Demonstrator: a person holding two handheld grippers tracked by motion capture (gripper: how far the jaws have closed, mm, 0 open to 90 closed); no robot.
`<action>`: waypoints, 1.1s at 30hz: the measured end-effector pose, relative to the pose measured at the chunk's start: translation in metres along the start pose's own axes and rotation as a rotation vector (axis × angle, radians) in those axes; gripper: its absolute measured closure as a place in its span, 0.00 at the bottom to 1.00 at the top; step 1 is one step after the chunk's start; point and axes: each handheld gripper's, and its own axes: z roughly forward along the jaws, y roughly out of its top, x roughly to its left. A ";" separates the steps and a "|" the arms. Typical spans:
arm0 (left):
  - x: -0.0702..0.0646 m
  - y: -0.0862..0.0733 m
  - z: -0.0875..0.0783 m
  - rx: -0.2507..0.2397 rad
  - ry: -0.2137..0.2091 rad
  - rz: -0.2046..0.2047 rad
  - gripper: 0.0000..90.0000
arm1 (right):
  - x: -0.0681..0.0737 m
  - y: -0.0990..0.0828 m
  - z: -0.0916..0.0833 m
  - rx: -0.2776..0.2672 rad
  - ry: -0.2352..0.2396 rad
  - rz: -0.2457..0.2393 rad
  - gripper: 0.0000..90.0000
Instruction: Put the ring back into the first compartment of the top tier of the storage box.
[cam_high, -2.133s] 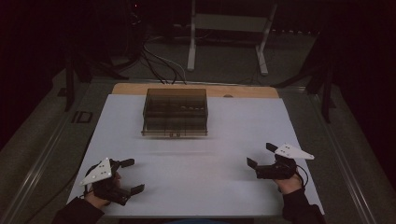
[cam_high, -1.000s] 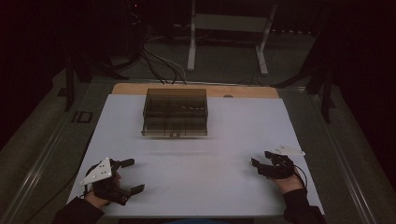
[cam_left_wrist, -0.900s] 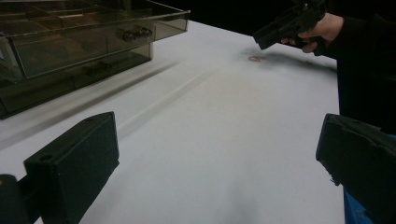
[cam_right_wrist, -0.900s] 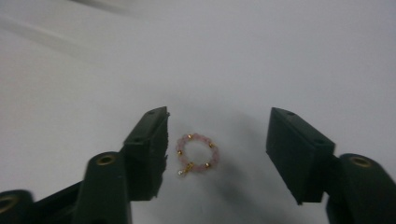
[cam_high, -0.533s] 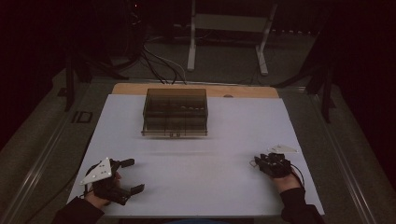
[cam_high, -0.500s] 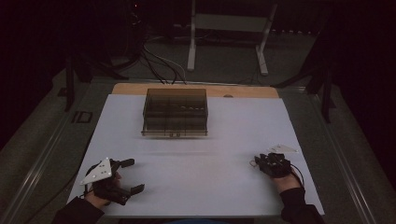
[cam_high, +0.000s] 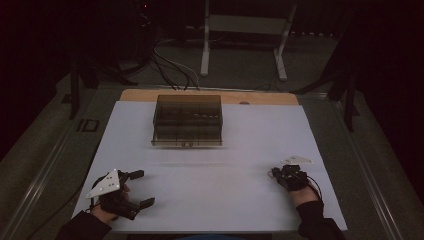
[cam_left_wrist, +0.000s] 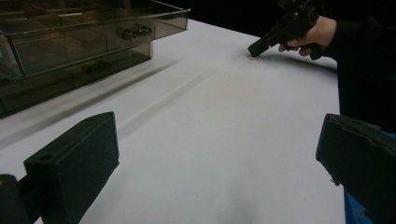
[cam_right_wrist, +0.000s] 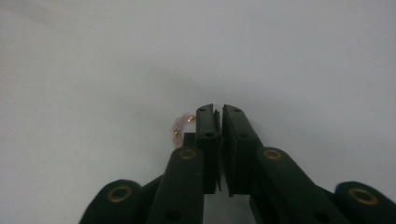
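High view: lidded smoky organizer box (cam_high: 187, 120) holds small parts; right tool (cam_high: 276, 174) clenched, left tool (cam_high: 141, 188) released.

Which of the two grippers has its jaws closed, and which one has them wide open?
The right gripper has its jaws closed, tips down on the white table by a small pinkish item. The left gripper stands wide open.
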 end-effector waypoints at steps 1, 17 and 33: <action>0.000 0.000 0.000 0.001 0.000 0.000 0.01 | 0.001 0.000 0.000 0.001 -0.003 -0.002 0.97; 0.000 0.000 0.000 0.000 0.000 -0.001 0.01 | -0.004 0.003 -0.010 -0.044 0.004 0.032 0.97; -0.001 0.000 0.001 0.001 0.000 -0.006 0.01 | -0.003 0.007 -0.021 -0.074 0.022 0.033 0.97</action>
